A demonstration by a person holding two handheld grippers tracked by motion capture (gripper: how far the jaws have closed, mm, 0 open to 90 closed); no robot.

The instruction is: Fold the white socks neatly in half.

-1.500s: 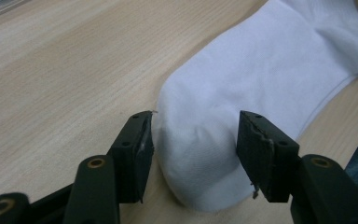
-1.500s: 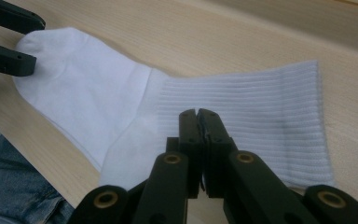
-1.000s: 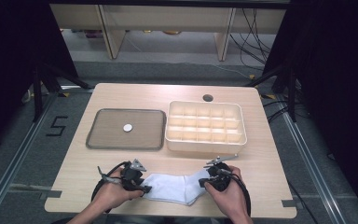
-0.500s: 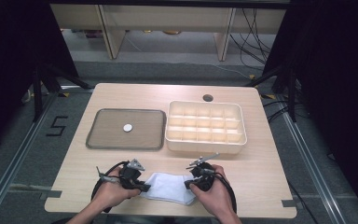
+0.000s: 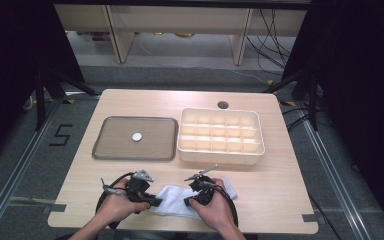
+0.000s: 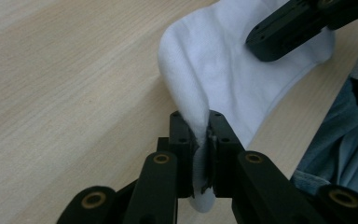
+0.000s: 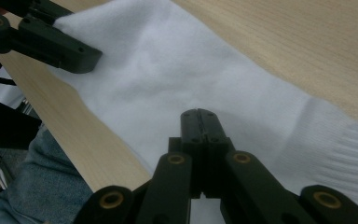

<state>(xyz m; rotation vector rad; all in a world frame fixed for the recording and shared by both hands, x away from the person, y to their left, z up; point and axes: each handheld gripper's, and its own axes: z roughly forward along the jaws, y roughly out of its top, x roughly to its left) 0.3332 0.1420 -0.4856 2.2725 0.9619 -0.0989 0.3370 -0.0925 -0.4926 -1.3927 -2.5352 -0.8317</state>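
A white sock [image 5: 172, 205] lies flat by the table's front edge, its ribbed cuff sticking out to the right past my right hand. My left gripper [image 5: 152, 201] grips the sock's left end. In the left gripper view the sock [image 6: 242, 70] has a fold of its edge pinched between the jaws of that gripper [image 6: 200, 126], which have just been closing. My right gripper [image 5: 187, 200] points left over the sock's middle. In the right gripper view its jaws [image 7: 199, 114] are pressed together above the sock [image 7: 191, 65], with no cloth visible between them.
A flat grey tray [image 5: 105, 150] with a small white disc [image 5: 137, 136] lies at the table's middle left. A cream box [image 5: 220, 157] divided into several compartments stands to its right. A round hole [image 5: 223, 105] is in the tabletop behind the box.
My right hand has slid left toward the left gripper, and the sock that was stretched out between them now looks shorter. The left hand has stayed put.
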